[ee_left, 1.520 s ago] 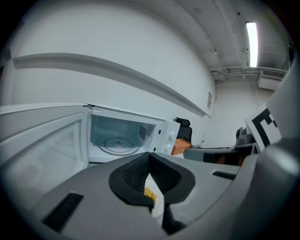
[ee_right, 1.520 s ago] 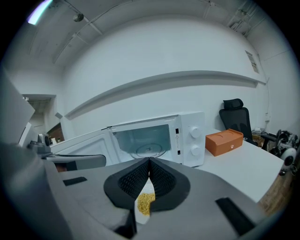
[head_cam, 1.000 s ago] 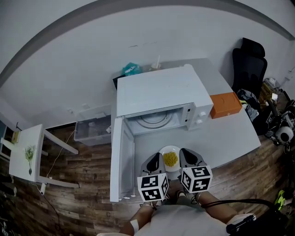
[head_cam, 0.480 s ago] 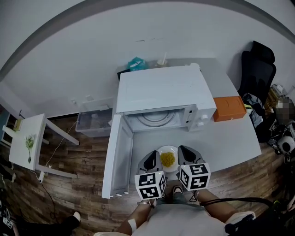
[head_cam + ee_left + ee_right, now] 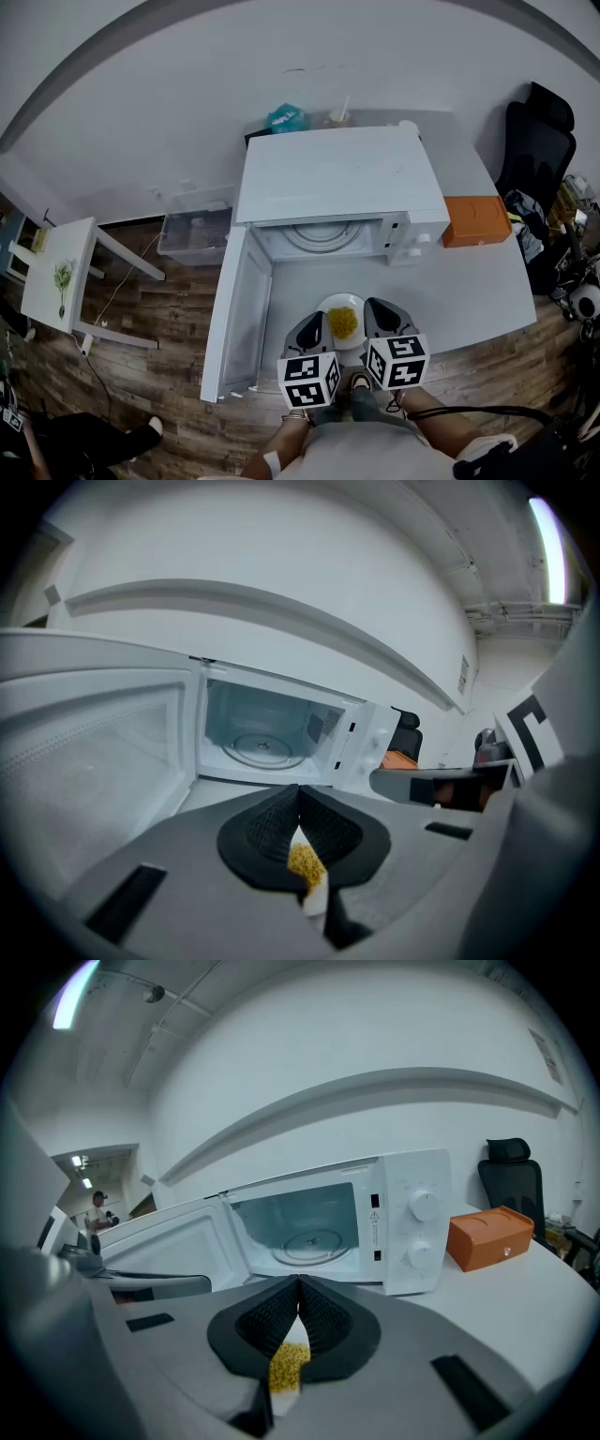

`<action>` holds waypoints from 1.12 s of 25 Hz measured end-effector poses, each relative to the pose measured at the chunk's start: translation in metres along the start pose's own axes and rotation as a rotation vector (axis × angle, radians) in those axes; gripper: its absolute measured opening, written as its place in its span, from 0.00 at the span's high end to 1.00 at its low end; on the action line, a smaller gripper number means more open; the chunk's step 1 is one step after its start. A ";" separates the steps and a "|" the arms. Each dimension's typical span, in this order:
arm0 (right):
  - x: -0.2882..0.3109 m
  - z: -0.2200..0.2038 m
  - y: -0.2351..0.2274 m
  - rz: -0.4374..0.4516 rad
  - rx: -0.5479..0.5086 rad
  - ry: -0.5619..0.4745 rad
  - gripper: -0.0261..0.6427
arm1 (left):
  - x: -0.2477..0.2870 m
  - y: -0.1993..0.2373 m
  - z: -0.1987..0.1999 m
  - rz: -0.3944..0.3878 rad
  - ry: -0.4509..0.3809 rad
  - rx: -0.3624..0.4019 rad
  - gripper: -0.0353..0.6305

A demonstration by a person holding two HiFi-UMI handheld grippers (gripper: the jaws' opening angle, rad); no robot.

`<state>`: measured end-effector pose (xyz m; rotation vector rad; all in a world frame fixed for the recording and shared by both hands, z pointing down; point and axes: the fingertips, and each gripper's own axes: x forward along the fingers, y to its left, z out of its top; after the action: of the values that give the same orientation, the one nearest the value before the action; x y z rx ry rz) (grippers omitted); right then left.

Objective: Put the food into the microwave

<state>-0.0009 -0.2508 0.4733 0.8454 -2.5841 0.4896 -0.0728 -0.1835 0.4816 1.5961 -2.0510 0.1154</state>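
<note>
A white plate (image 5: 330,307) of yellow food (image 5: 343,322) is held just in front of the white microwave (image 5: 337,178). The microwave's door (image 5: 239,314) is swung open to the left, and the glass turntable (image 5: 323,237) inside is bare. My left gripper (image 5: 319,326) is shut on the plate's left rim and my right gripper (image 5: 372,317) on its right rim. In the left gripper view the left gripper (image 5: 298,794) pinches the plate (image 5: 315,900), with food (image 5: 305,862) showing between the jaws. In the right gripper view the right gripper (image 5: 298,1285) does the same, and the food (image 5: 289,1363) shows there too.
An orange box (image 5: 476,220) sits on the grey table (image 5: 487,291) right of the microwave. A black chair (image 5: 539,141) stands at the far right. On the floor to the left are a clear bin (image 5: 192,234) and a small white table (image 5: 56,281). A person's leg (image 5: 84,441) is at lower left.
Both grippers keep hold of the plate in about the same place before the open microwave. The view has shifted a little, and a person's leg has come in at lower left.
</note>
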 end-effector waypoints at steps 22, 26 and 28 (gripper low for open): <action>0.040 -0.089 -0.043 -0.039 0.078 0.180 0.88 | 0.044 0.035 -0.083 0.060 0.172 -0.099 0.85; 0.044 -0.107 -0.048 -0.043 0.098 0.211 0.88 | 0.049 0.041 -0.102 0.073 0.206 -0.119 0.85; 0.046 -0.113 -0.051 -0.044 0.101 0.224 0.88 | 0.051 0.043 -0.108 0.083 0.216 -0.124 0.85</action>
<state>0.0232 -0.2627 0.6029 0.8271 -2.3488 0.6664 -0.0820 -0.1745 0.6081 1.3621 -1.9178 0.1787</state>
